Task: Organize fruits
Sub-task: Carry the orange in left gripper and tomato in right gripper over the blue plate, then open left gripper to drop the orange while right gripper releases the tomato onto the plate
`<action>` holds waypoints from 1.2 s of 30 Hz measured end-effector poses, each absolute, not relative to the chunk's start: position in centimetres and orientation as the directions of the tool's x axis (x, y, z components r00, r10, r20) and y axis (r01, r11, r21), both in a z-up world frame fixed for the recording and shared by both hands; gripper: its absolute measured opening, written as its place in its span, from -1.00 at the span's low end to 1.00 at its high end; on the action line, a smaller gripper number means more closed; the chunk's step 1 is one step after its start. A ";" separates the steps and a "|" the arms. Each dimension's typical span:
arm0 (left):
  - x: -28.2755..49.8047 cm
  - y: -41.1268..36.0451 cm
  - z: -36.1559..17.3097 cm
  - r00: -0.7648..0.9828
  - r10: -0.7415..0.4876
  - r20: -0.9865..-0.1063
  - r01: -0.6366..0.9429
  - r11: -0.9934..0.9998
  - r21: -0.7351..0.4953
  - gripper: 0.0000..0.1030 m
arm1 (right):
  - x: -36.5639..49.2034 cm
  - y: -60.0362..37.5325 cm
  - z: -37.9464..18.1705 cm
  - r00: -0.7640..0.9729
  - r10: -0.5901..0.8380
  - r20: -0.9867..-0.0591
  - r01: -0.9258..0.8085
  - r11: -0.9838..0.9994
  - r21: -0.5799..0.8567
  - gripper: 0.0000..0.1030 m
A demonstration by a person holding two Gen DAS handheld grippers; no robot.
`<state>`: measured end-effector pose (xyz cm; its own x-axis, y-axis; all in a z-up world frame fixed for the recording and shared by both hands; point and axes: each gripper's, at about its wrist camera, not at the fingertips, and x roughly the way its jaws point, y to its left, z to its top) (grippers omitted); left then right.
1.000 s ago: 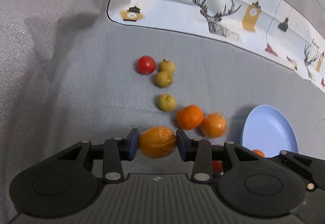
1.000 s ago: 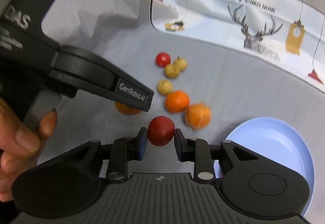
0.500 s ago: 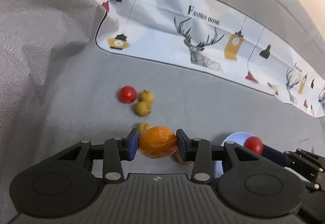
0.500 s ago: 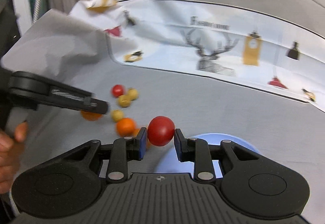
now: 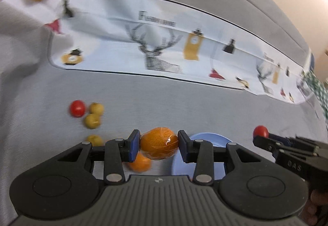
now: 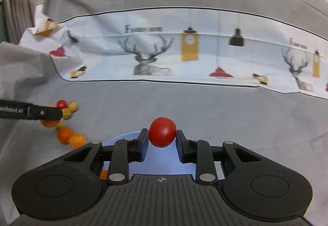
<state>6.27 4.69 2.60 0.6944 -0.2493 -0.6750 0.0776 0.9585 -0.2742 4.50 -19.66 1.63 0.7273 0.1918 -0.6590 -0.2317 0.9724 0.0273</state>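
Honestly, both jaws pinch round fruit: left gripper (image 5: 158, 147) an orange (image 5: 158, 145), right gripper (image 6: 162, 142) a tomato (image 6: 162, 132); either could roll off the plate (image 6: 123, 137) if dropped.

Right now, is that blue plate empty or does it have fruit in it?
Cannot tell: the blue plate is mostly hidden behind the right tongs; only an orange sliver shows.

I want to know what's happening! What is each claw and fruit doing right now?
Left claw: shut on the orange fruit.
Right claw: shut on the red tomato.
Blue plate: under the right claw.
Loose fruits: lying on the grey cloth.
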 end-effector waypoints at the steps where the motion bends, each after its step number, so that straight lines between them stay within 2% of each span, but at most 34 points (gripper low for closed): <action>1: 6.3 4.0 2.6 0.692 -0.262 -0.673 0.096 0.957 -0.273 -0.15 | 4.5 -20.1 1.6 0.728 0.185 -0.660 -0.223 0.974 0.027 -0.42; 9: 6.6 -1.0 1.5 0.646 -0.338 -0.684 0.215 0.941 -0.262 -0.15 | 4.6 -21.5 1.2 0.728 0.163 -0.666 -0.194 0.981 0.028 -0.42; 19: 5.6 -5.8 -1.1 0.496 -0.417 -0.761 0.440 0.877 -0.193 -0.15 | 5.1 -21.0 0.5 0.699 0.164 -0.696 -0.199 0.980 0.032 -0.43; 36: 4.8 -6.8 -2.3 0.435 -0.403 -0.805 0.513 0.846 -0.147 -0.15 | 5.4 -19.8 -0.2 0.660 0.169 -0.732 -0.223 0.975 0.024 -0.42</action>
